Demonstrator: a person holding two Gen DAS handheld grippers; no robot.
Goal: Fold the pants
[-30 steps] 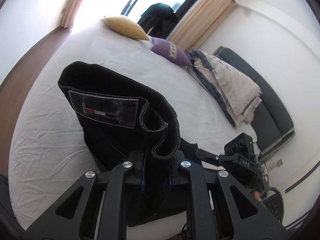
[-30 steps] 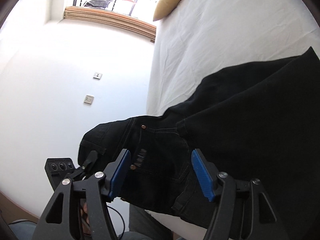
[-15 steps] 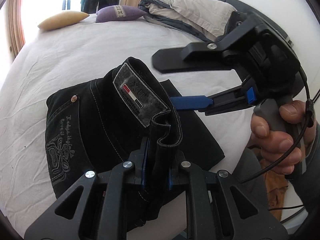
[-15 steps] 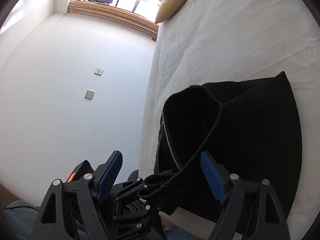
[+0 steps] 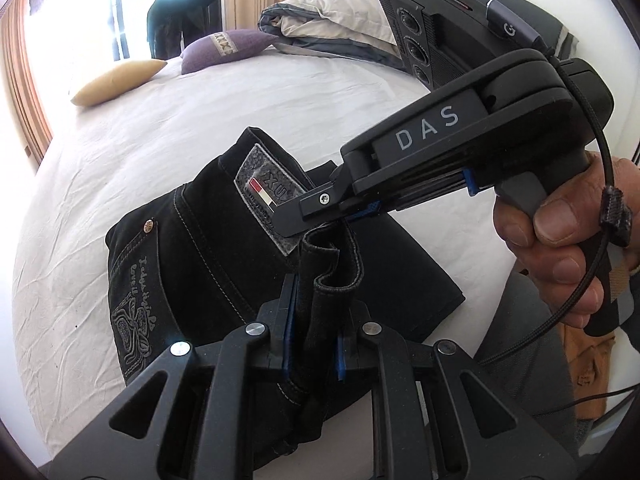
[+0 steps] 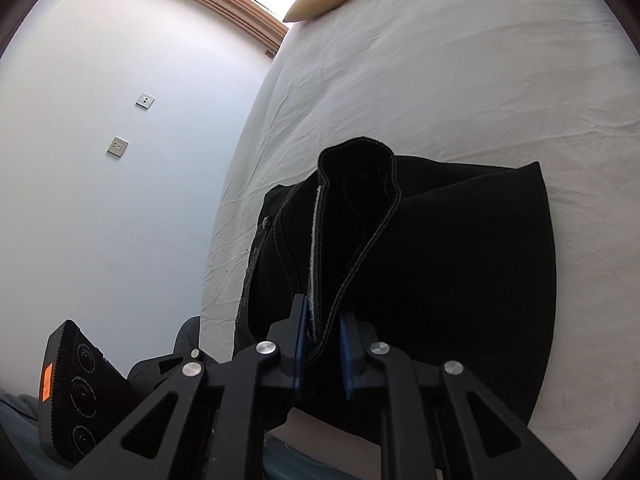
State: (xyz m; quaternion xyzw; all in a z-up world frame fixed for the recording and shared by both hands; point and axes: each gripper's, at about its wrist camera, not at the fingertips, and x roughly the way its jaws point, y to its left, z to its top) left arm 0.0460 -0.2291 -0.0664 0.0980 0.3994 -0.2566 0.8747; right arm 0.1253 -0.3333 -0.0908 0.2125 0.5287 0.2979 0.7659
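Black jeans [image 5: 192,256] lie folded on the white bed [image 5: 168,120], with a grey waistband label [image 5: 264,188] and an embroidered back pocket facing up. My left gripper [image 5: 312,344] is shut on the bunched waistband at the near edge. My right gripper [image 5: 340,216] comes in from the right and pinches the same waistband just beyond the left one. In the right wrist view my right gripper [image 6: 323,350] is shut on the stitched waistband edge of the jeans [image 6: 460,264], which stands up in a ridge.
A yellow pillow [image 5: 116,86] and a purple pillow [image 5: 224,48] lie at the bed's far end, with a bundled beige duvet [image 5: 332,20] on a dark sofa. A white wall with two switch plates [image 6: 118,147] borders the bed's left side.
My right gripper was open a second ago; it has moved onto the waistband and shut on it. The left gripper has swung around with the waistband held and the jeans now lie lower on the bed.
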